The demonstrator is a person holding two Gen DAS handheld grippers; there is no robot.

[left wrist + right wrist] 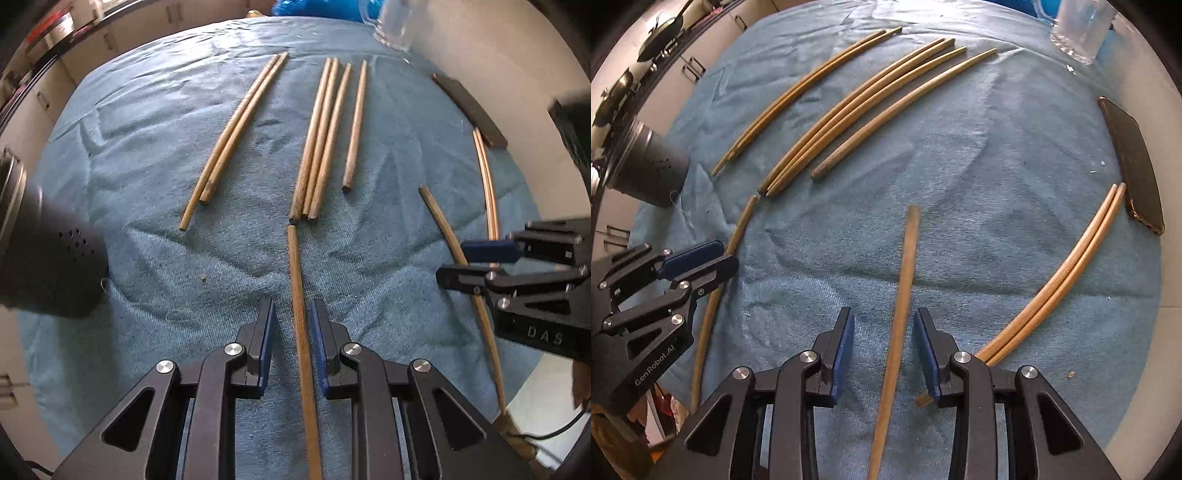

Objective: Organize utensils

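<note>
Wooden chopsticks lie on a blue towel [147,155]. My left gripper [293,317] is open, its jaws on either side of one chopstick [297,280] that lies on the towel. My right gripper [884,328] is open too, its jaws astride another chopstick [905,280]. The right gripper also shows at the right of the left wrist view [452,262], and the left gripper shows at the left of the right wrist view [716,254]. A pair [236,129], a group of three [321,140] and a single chopstick [355,125] lie farther back. Another pair [1067,273] lies at the right.
A dark cylindrical speaker [51,266] lies at the towel's left edge. A black phone [1134,166] lies at the right edge, beside the right pair. A clear glass [1078,29] stands at the far right corner. Cabinets run along the far left.
</note>
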